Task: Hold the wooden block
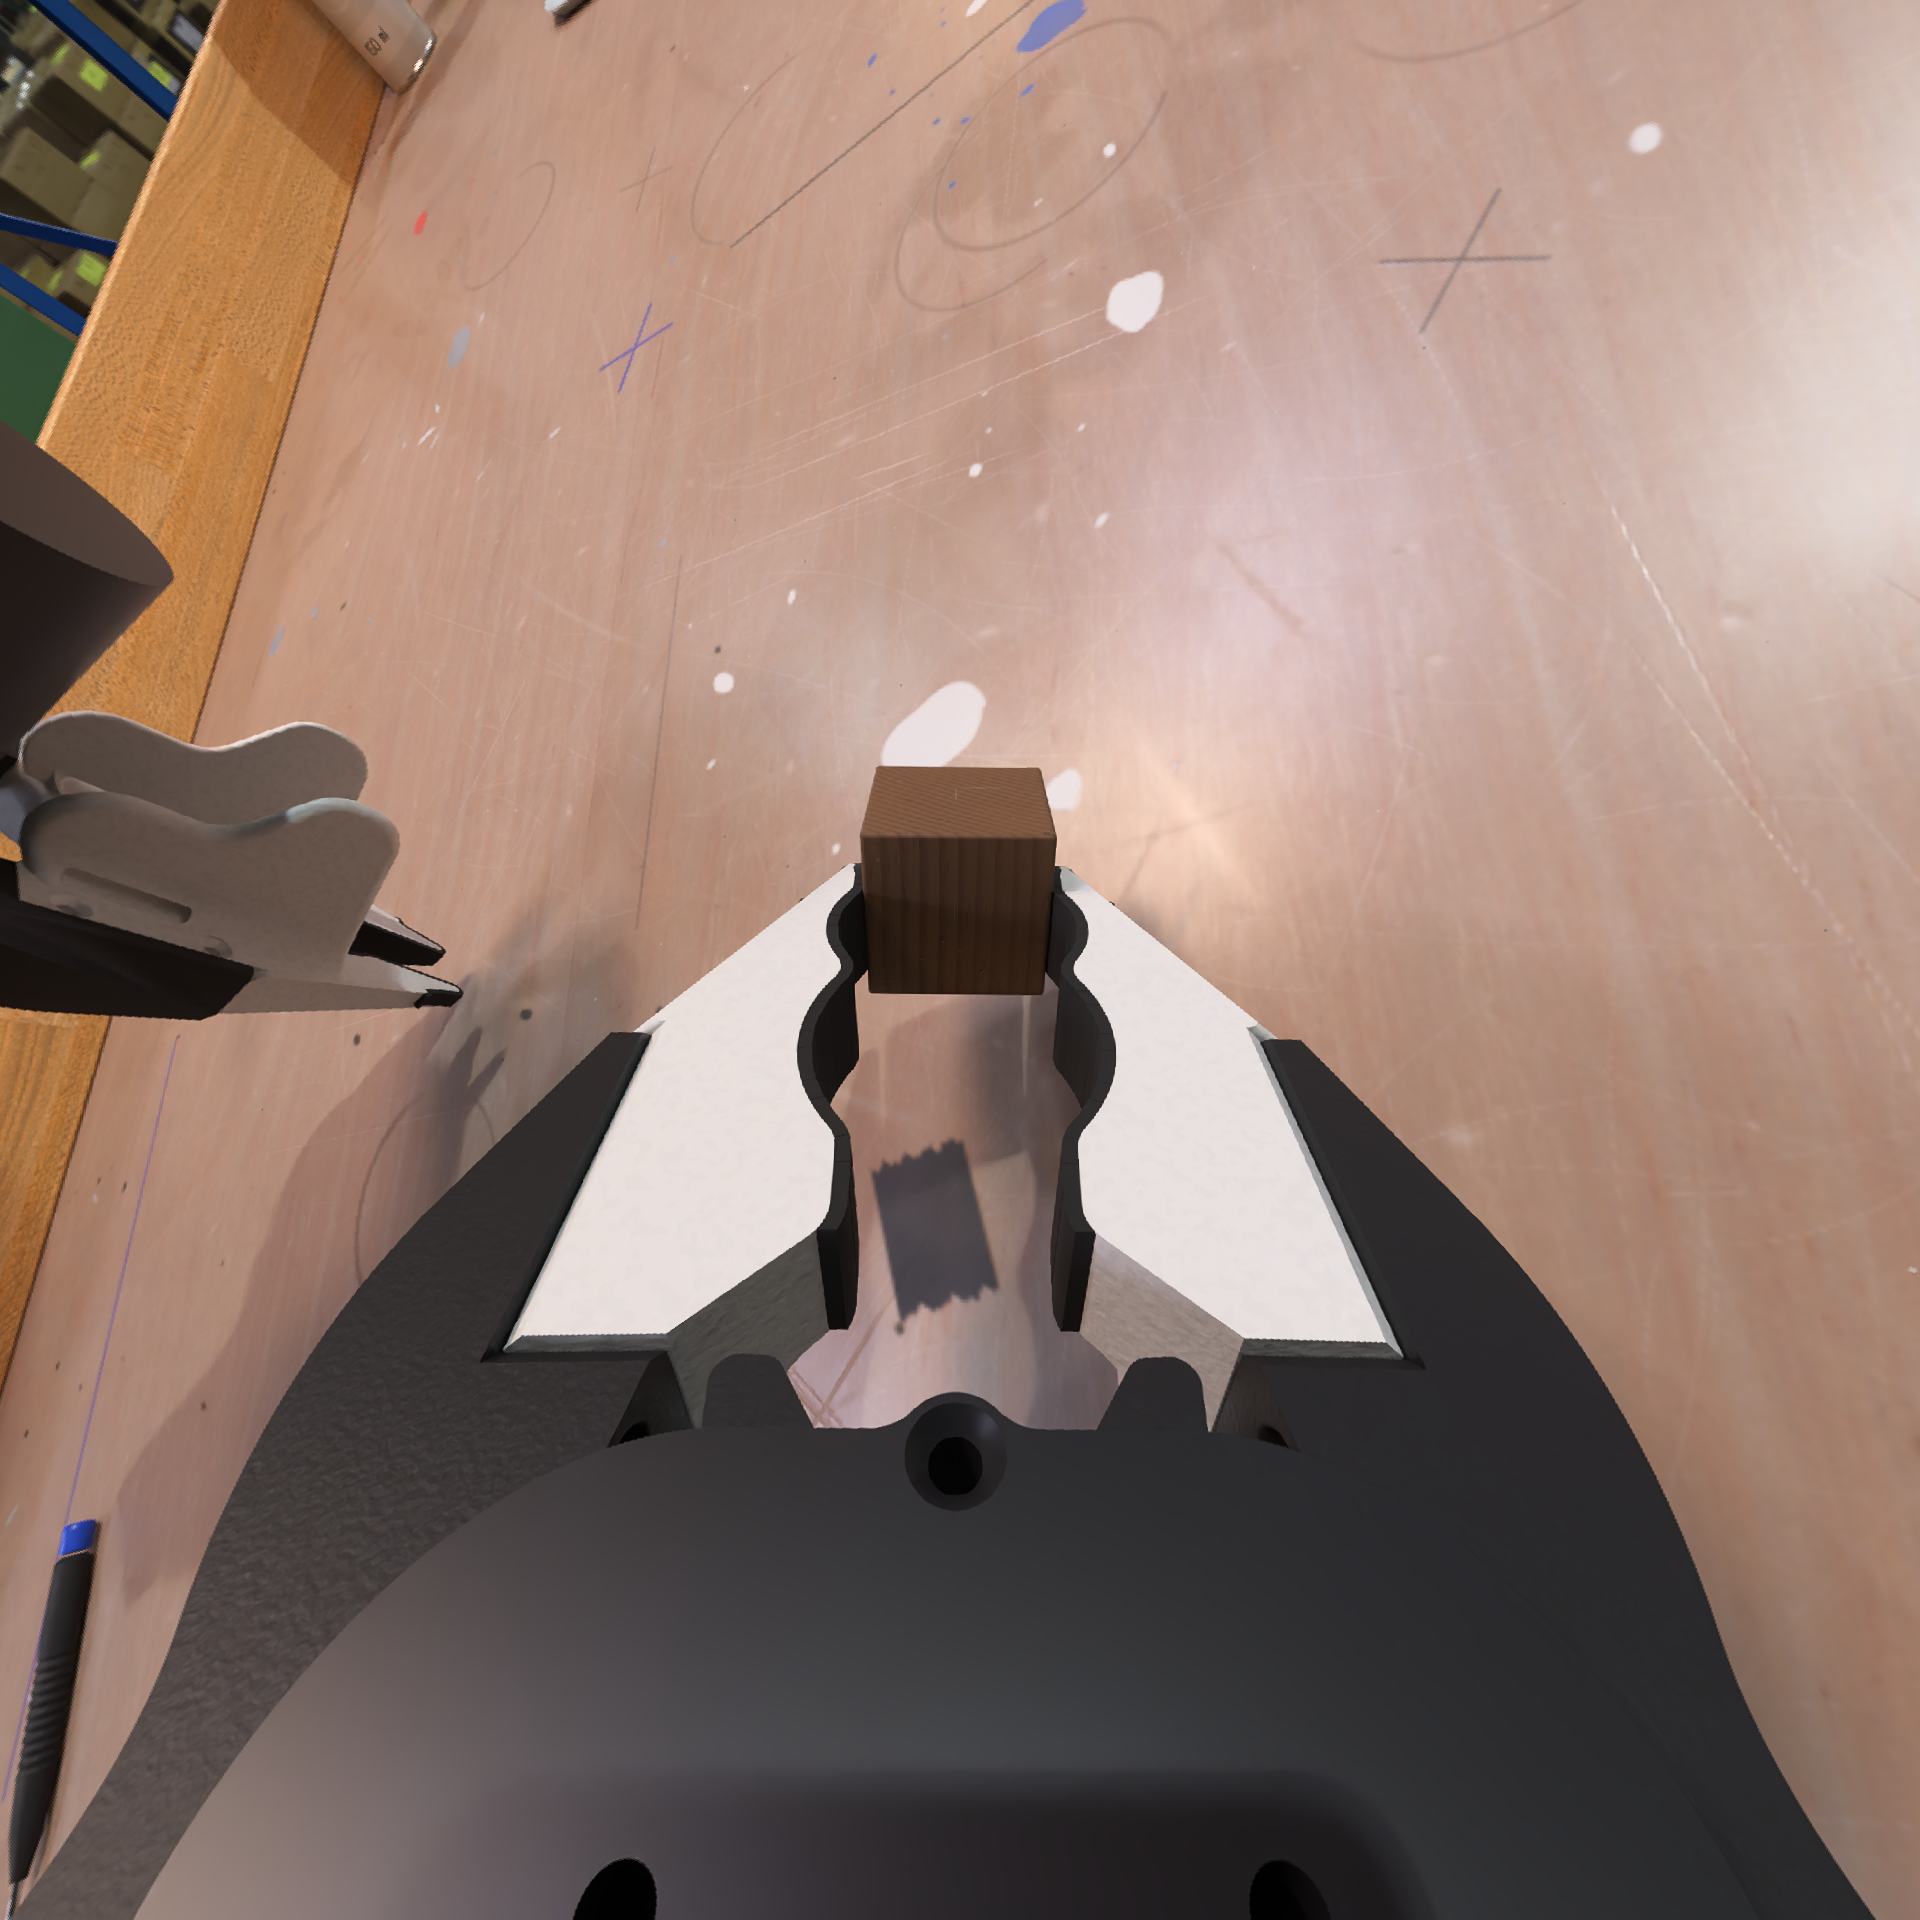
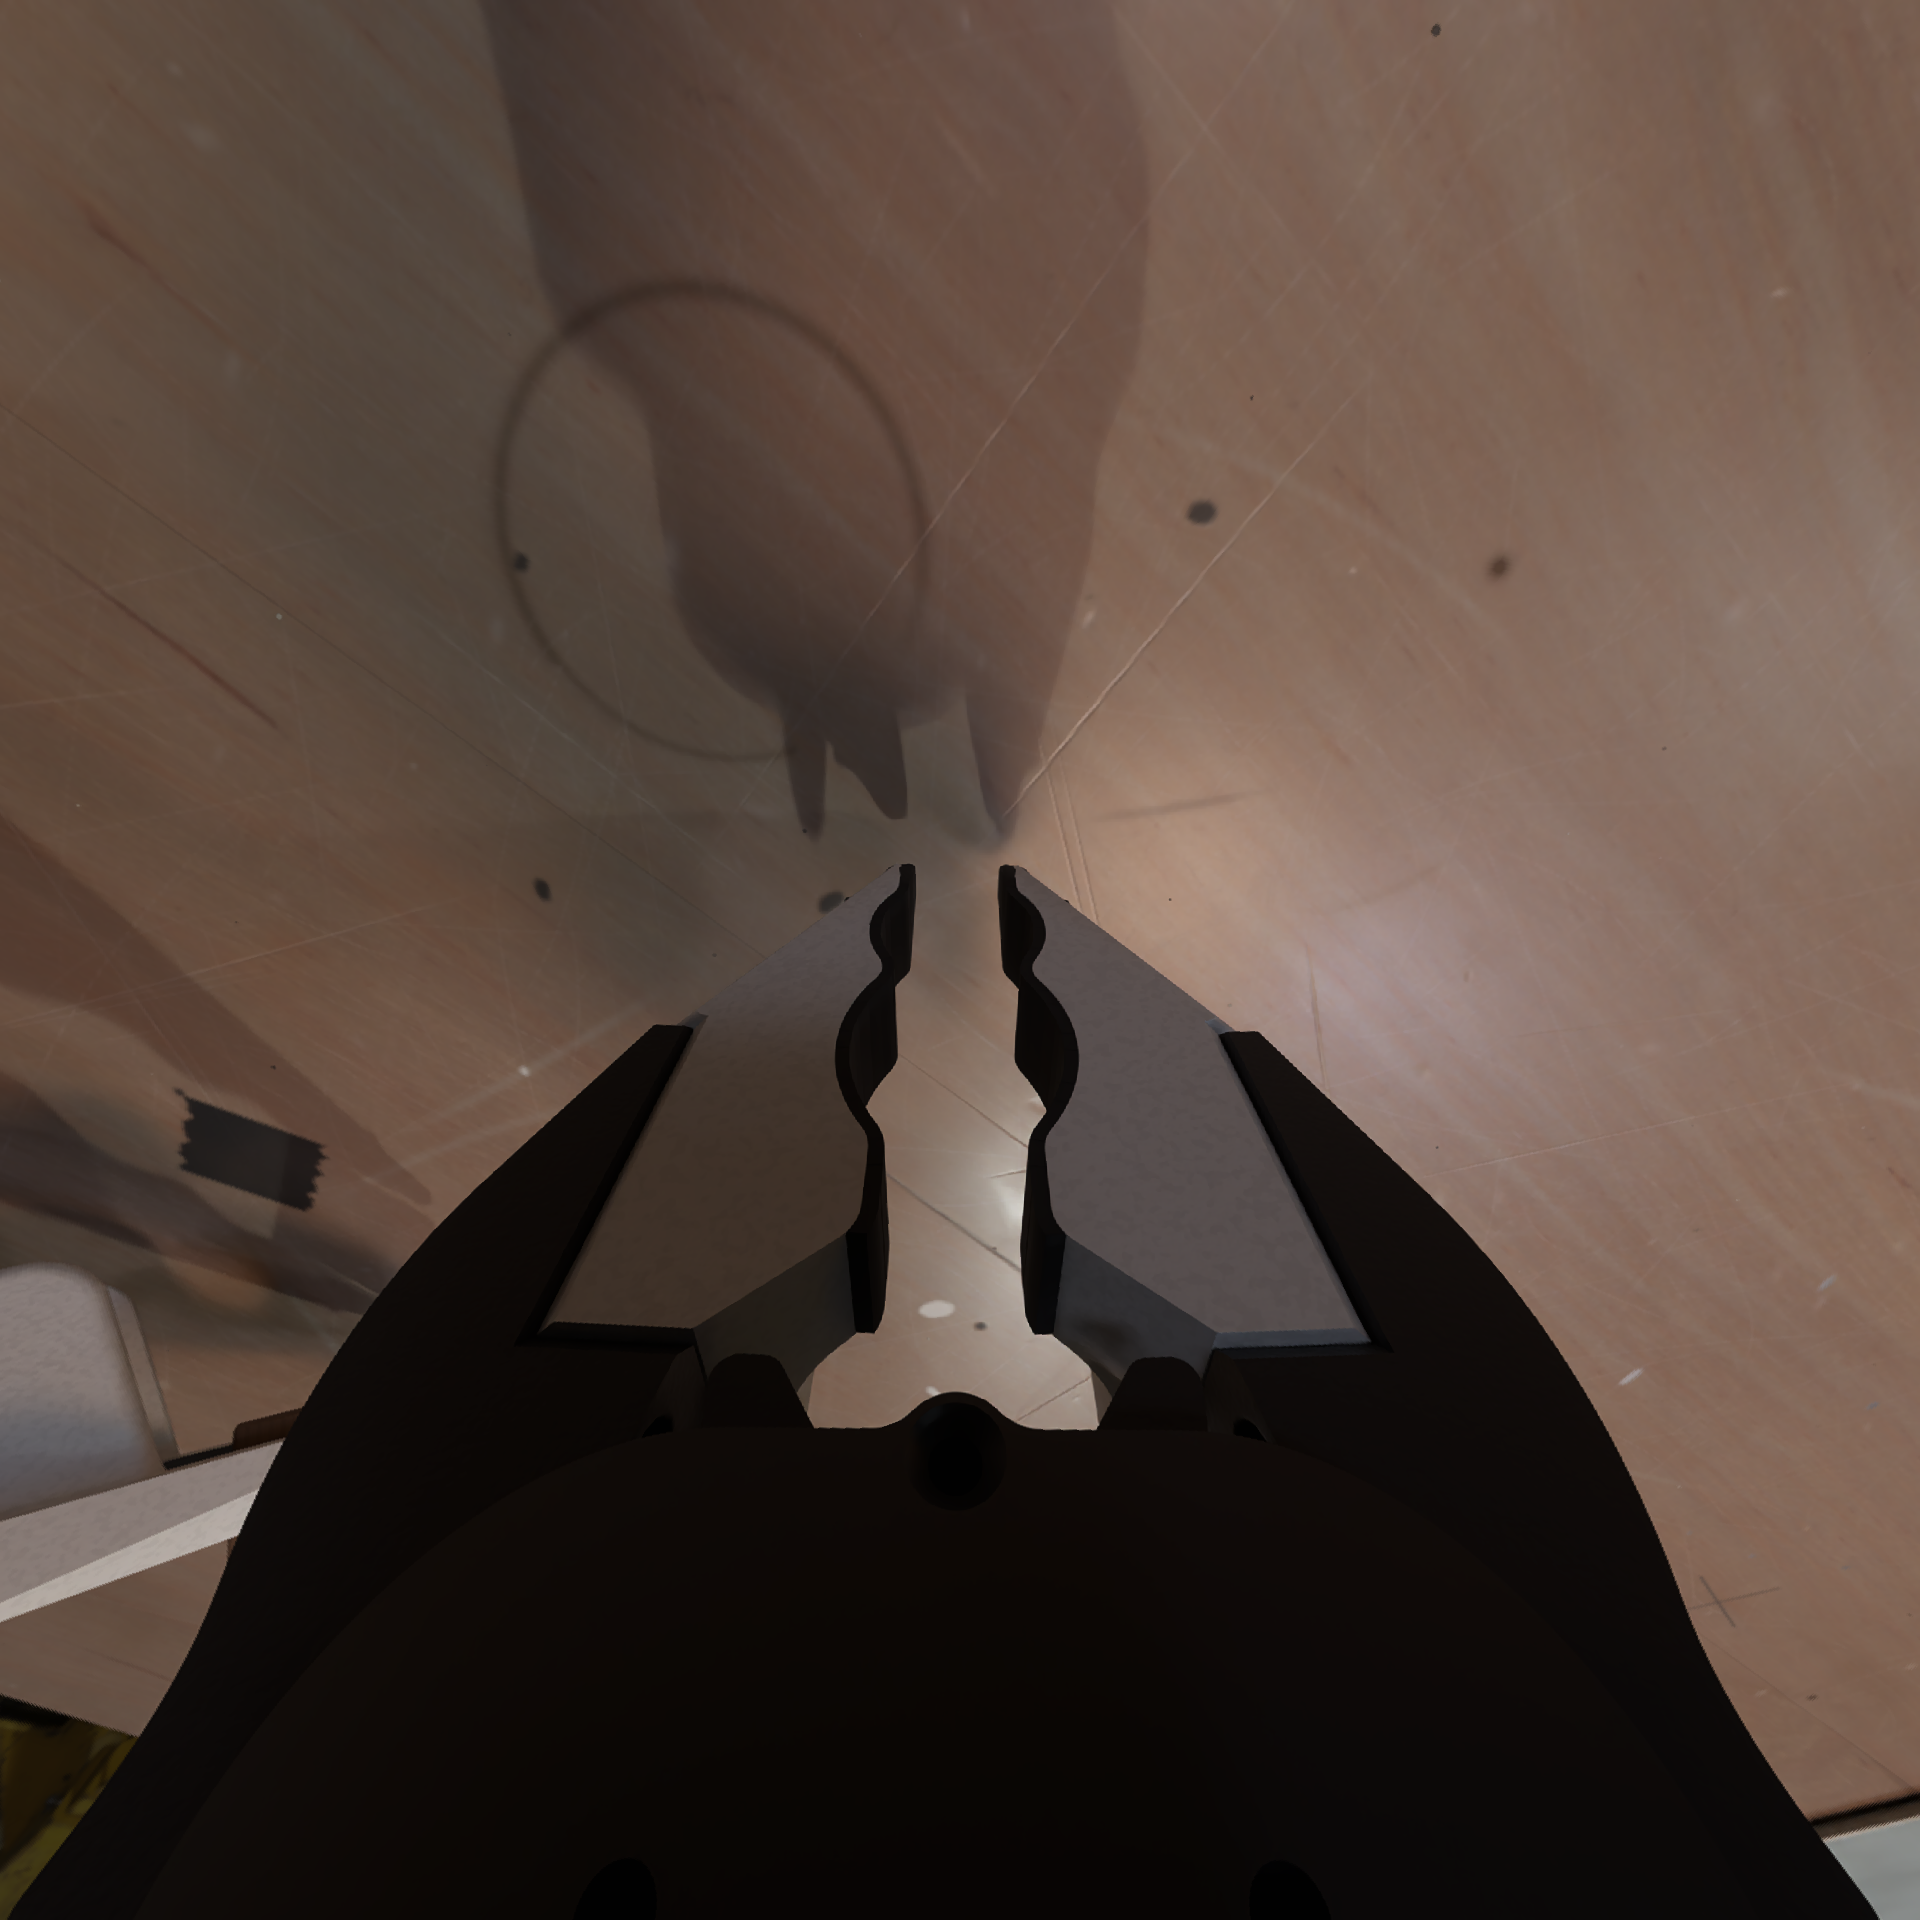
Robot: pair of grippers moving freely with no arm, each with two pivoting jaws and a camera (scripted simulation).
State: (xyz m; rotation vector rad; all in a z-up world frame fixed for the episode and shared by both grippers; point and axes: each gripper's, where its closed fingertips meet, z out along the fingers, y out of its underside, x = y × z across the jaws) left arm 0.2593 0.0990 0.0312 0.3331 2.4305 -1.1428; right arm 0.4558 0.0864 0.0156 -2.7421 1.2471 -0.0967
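Observation:
A small brown wooden block [image 1: 956, 904] sits between the fingertips of my left gripper [image 1: 956, 883]. Both black pads press on its sides, so the gripper is shut on it. Whether the block touches the tabletop I cannot tell. My right gripper [image 2: 956, 883] points down at the bare tabletop with a narrow gap between its fingers and nothing in it. It also shows at the left edge of the left wrist view [image 1: 431, 971], well to the left of the block and apart from it.
The scratched, paint-spotted tabletop [image 1: 1351, 623] has a light wooden border [image 1: 208, 312] along its left side. A black and blue pen [image 1: 52, 1683] lies at lower left. A white cylinder [image 1: 390, 42] lies at top left. A black tape patch [image 1: 935, 1226] is stuck under my left gripper.

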